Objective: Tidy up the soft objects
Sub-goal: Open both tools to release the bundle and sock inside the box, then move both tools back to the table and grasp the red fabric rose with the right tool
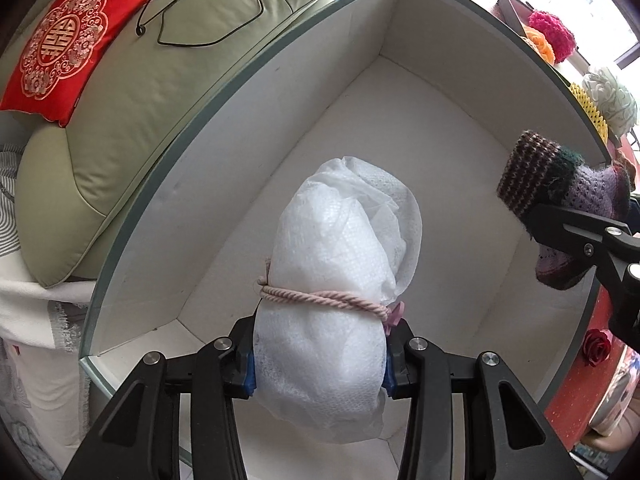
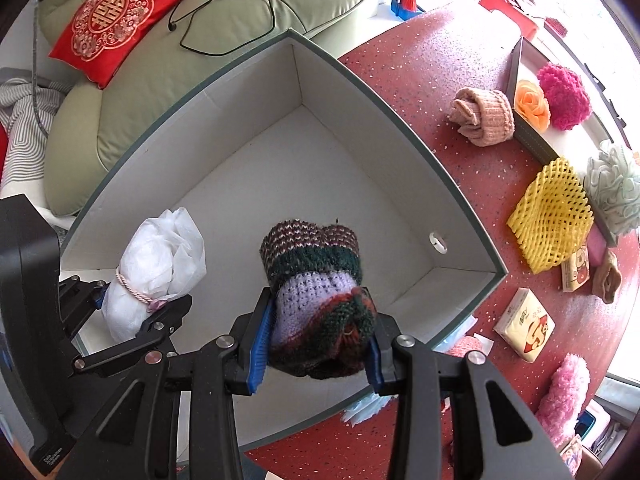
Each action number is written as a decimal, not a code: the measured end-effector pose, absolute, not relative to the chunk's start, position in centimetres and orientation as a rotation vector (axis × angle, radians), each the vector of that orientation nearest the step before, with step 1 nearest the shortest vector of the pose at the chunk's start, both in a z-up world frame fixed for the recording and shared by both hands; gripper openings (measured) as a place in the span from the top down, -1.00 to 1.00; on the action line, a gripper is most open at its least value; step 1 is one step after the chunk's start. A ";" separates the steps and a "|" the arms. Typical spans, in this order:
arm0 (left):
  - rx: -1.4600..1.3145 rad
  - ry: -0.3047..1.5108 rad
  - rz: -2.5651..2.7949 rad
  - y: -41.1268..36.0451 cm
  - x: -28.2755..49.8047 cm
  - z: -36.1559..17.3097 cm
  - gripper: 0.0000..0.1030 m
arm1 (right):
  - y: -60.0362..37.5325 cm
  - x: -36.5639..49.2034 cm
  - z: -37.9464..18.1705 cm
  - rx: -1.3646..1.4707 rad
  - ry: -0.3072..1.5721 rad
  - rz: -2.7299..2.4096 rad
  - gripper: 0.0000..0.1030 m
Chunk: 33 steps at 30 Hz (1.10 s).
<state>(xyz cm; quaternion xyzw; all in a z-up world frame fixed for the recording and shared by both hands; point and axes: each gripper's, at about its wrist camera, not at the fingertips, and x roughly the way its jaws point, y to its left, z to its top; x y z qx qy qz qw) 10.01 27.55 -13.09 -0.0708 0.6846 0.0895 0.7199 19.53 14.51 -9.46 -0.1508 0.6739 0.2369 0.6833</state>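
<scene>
Right wrist view: right gripper (image 2: 316, 344) clamped knitted roll (image 2: 316, 300) above box (image 2: 460, 196), floor bare. Left gripper (image 1: 320, 364) pinched white tied bundle (image 1: 340, 264) over same box. Neither dropped yet. Pink roll (image 2: 484, 118), yellow net (image 2: 554, 220), tissue pack (image 2: 526, 326) waited on worktop (image 2: 420, 80); most of task appeared left.

A red speckled table (image 2: 420, 76) carries an open white box (image 2: 360, 92). Directly on the table lie a rolled peach sock (image 2: 482, 118), a yellow foam net (image 2: 554, 216), a tissue pack (image 2: 524, 324) and a pink fluffy thing (image 2: 564, 392), maybe a slipper.
</scene>
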 end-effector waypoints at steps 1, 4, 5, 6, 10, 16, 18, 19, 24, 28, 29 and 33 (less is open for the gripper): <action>-0.155 1.515 0.199 27.5 10.0 -13.1 0.14 | 14.5 19.6 -9.5 -0.340 1.512 0.532 0.18; -0.154 1.519 0.200 27.4 9.9 -13.2 0.14 | 14.5 19.6 -9.6 -0.343 1.515 0.530 0.18; -0.158 1.517 0.197 27.4 9.9 -13.1 0.13 | 14.4 19.7 -9.5 -0.344 1.515 0.529 0.18; -0.160 1.519 0.193 27.4 10.0 -13.1 -0.03 | 14.6 19.8 -9.5 -0.346 1.516 0.529 0.18; -0.174 1.517 0.192 27.4 9.9 -13.0 -0.97 | 14.6 19.8 -9.5 -0.328 1.527 0.539 -0.53; -0.182 1.490 0.199 27.4 9.5 -11.8 -0.98 | 13.6 19.8 -7.5 -0.277 1.464 0.550 -0.99; -0.191 1.492 0.181 27.4 9.2 -11.2 -0.98 | 12.9 19.6 -6.8 -0.266 1.451 0.542 -0.99; -0.201 1.494 0.163 27.4 8.9 -10.9 -0.98 | 12.5 19.6 -6.4 -0.256 1.449 0.536 -0.99; -0.141 1.493 0.142 25.4 8.2 -9.3 -0.98 | 9.9 18.6 -4.3 -0.207 1.431 0.508 -0.99; -0.115 1.509 0.102 23.3 7.4 -8.3 -0.98 | 6.3 17.1 -3.5 -0.154 1.443 0.467 -0.99; -0.101 1.513 0.088 22.8 7.2 -8.2 -0.98 | 5.0 16.5 -3.6 -0.133 1.451 0.455 -0.99; -0.026 1.527 0.016 19.6 6.8 -7.5 -0.98 | -0.1 14.4 -4.5 -0.057 1.486 0.379 -0.99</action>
